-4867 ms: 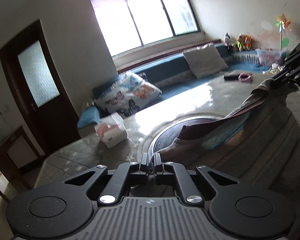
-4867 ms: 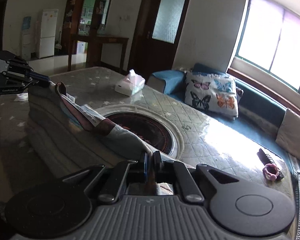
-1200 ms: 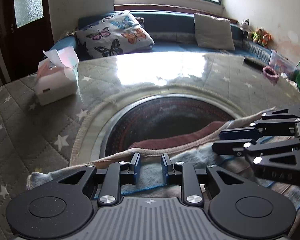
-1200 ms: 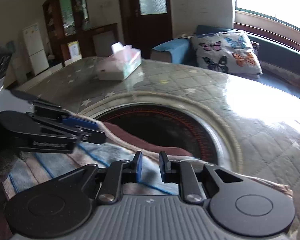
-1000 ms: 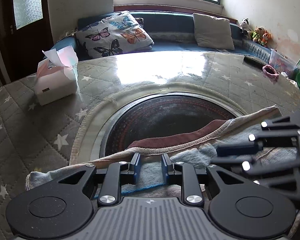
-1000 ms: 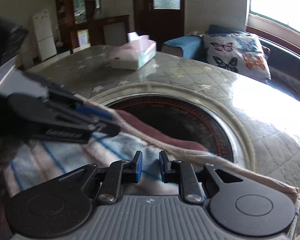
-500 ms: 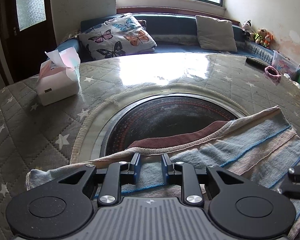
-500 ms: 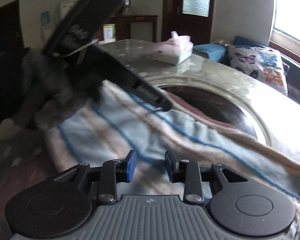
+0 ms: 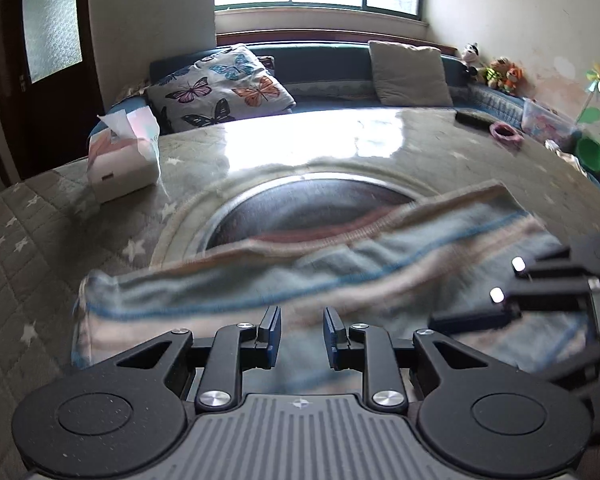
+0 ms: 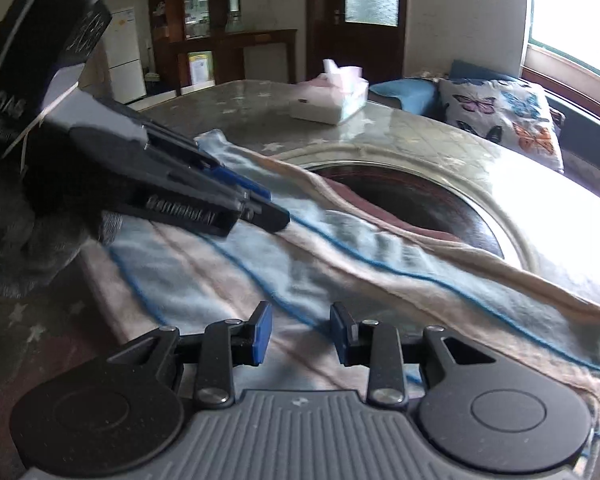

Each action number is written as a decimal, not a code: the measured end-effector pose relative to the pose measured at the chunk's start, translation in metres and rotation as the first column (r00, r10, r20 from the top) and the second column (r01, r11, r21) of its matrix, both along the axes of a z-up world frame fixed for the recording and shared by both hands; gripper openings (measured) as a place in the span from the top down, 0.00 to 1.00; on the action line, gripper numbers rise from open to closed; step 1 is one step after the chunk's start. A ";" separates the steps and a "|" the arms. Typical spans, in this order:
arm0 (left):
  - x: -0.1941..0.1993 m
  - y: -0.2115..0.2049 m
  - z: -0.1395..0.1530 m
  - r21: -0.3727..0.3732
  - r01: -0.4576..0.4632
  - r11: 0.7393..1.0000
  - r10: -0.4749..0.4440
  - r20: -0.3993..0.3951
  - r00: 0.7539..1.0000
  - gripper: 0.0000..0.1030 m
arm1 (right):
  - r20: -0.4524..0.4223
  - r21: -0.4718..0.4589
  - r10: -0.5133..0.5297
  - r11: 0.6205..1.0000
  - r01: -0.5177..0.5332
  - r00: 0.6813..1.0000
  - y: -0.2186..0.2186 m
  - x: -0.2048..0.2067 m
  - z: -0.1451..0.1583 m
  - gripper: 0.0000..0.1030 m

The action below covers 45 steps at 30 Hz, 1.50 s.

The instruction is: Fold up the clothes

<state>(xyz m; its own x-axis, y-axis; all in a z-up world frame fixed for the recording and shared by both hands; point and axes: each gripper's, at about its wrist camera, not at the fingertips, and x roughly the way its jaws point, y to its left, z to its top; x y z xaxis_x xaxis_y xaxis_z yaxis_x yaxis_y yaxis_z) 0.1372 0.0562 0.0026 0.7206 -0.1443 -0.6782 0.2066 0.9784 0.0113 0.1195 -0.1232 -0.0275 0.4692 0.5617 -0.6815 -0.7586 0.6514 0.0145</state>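
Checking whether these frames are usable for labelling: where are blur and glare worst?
Left wrist view: striped garment motion-smeared, window glare on the table. Right wrist view: left hand-held gripper and cloth slightly blurred, table blown out at right.

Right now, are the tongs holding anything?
No. Both the left tongs and right tongs are open and empty; the striped cloth lies on the table.

The left claw [image 10: 256, 210] bears raised lettering, roughly "GenRobot.AI" (blurred); other marks on it are unreadable.
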 end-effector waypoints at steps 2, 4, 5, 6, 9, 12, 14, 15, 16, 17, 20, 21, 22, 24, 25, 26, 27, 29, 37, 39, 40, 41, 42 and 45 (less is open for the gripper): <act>-0.015 -0.001 -0.003 0.015 0.007 1.000 -0.007 0.012 1.000 0.76 | 0.009 -0.005 0.018 1.000 -0.018 1.000 0.003 -0.008 0.000 0.69; -0.029 -0.002 -0.006 0.028 0.003 1.000 -0.004 0.026 1.000 0.75 | 0.018 -0.011 0.032 0.999 -0.032 0.999 0.006 -0.016 0.001 0.69; -0.035 -0.002 -0.007 0.028 0.000 1.000 -0.001 0.030 1.000 0.75 | 0.023 -0.013 0.034 0.999 -0.034 0.999 0.006 -0.019 0.001 0.69; -0.041 -0.001 -0.008 0.027 -0.003 1.000 0.002 0.035 0.999 0.75 | 0.031 -0.014 0.038 0.999 -0.037 0.999 0.007 -0.024 0.001 0.69; -0.057 -0.002 -0.010 0.040 -0.010 0.999 0.008 0.054 0.999 0.75 | 0.032 -0.014 0.047 0.999 -0.047 0.998 0.006 -0.035 0.002 0.69; -0.070 -0.001 -0.011 0.037 -0.023 0.999 0.021 0.068 0.997 0.71 | 0.042 -0.016 0.058 0.998 -0.057 0.997 0.004 -0.046 0.002 0.69; -0.076 0.002 -0.010 0.025 -0.043 0.999 0.041 0.071 0.997 0.71 | 0.040 -0.013 0.064 0.998 -0.063 0.997 0.002 -0.052 0.003 0.69; -0.078 0.004 -0.009 0.016 -0.056 0.998 0.055 0.072 0.996 0.71 | 0.039 -0.013 0.066 0.998 -0.065 0.997 0.001 -0.055 0.003 0.68; -0.080 0.007 -0.006 0.007 -0.072 0.997 0.072 0.077 0.994 0.71 | 0.040 -0.014 0.068 0.998 -0.067 0.997 -0.001 -0.058 0.004 0.68; -0.082 0.011 -0.004 -0.002 -0.091 0.996 0.091 0.083 0.992 0.71 | 0.040 -0.012 0.067 0.998 -0.066 0.997 -0.003 -0.060 0.005 0.68; -0.089 0.027 0.001 -0.035 -0.155 0.987 0.157 0.087 0.984 0.71 | 0.039 0.004 0.043 0.999 -0.043 0.998 -0.013 -0.063 0.009 0.63; -0.091 0.032 0.001 -0.046 -0.176 0.983 0.179 0.083 0.980 0.71 | 0.040 0.009 0.031 0.999 -0.031 0.999 -0.017 -0.063 0.011 0.63; -0.092 0.038 0.001 -0.059 -0.195 0.979 0.199 0.076 0.977 0.71 | 0.042 0.012 0.016 1.000 -0.017 0.999 -0.021 -0.063 0.012 0.63; -0.096 0.049 -0.001 -0.086 -0.230 0.969 0.235 0.055 0.970 0.71 | 0.039 0.018 -0.021 1.000 0.020 0.999 -0.031 -0.062 0.013 0.63; -0.098 0.053 -0.003 -0.097 -0.243 0.965 0.248 0.049 0.967 0.71 | 0.037 0.021 -0.040 0.999 0.040 0.999 -0.037 -0.061 0.013 0.63; -0.101 0.056 -0.004 -0.107 -0.252 0.962 0.258 0.046 0.965 0.71 | 0.035 0.023 -0.060 0.998 0.059 0.998 -0.042 -0.060 0.013 0.63; -0.103 0.057 -0.004 -0.116 -0.260 0.959 0.267 0.043 0.963 0.71 | 0.032 0.025 -0.080 0.997 0.079 0.996 -0.047 -0.058 0.013 0.63; -0.107 0.059 -0.004 -0.130 -0.275 0.953 0.282 0.039 0.959 0.71 | 0.027 0.030 -0.120 0.992 0.119 0.992 -0.058 -0.056 0.013 0.63; -0.105 0.060 0.005 -0.137 -0.297 0.945 0.307 0.054 0.950 0.64 | -0.010 0.062 -0.272 0.960 0.272 0.962 -0.102 -0.049 0.011 0.63; -0.102 0.069 0.000 -0.136 -0.329 0.935 0.335 0.026 0.942 0.65 | -0.020 0.062 -0.303 0.951 0.304 0.953 -0.111 -0.050 0.008 0.63; -0.102 0.072 -0.002 -0.135 -0.343 0.930 0.348 0.017 0.937 0.65 | -0.024 0.060 -0.314 0.947 0.315 0.949 -0.115 -0.050 0.007 0.63; -0.104 0.076 -0.003 -0.139 -0.352 0.926 0.357 0.011 0.934 0.64 | -0.028 0.059 -0.326 0.943 0.327 0.945 -0.119 -0.051 0.006 0.63; -0.106 0.079 -0.003 -0.147 -0.359 0.922 0.364 0.006 0.931 0.64 | -0.030 0.057 -0.337 0.939 0.339 0.941 -0.123 -0.052 0.005 0.63; -0.110 0.085 -0.004 -0.160 -0.370 0.915 0.375 0.000 0.927 0.64 | -0.039 0.067 -0.372 0.925 0.374 0.927 -0.136 -0.053 0.006 0.63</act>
<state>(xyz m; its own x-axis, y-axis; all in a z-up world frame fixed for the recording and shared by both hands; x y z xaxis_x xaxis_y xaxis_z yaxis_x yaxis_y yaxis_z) 0.0267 0.1414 -0.0009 0.7623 0.0377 -0.6462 -0.1712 0.9745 -0.1450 0.0665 -0.2592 -0.0220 0.6375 0.3970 -0.6602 -0.4595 0.8838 0.0877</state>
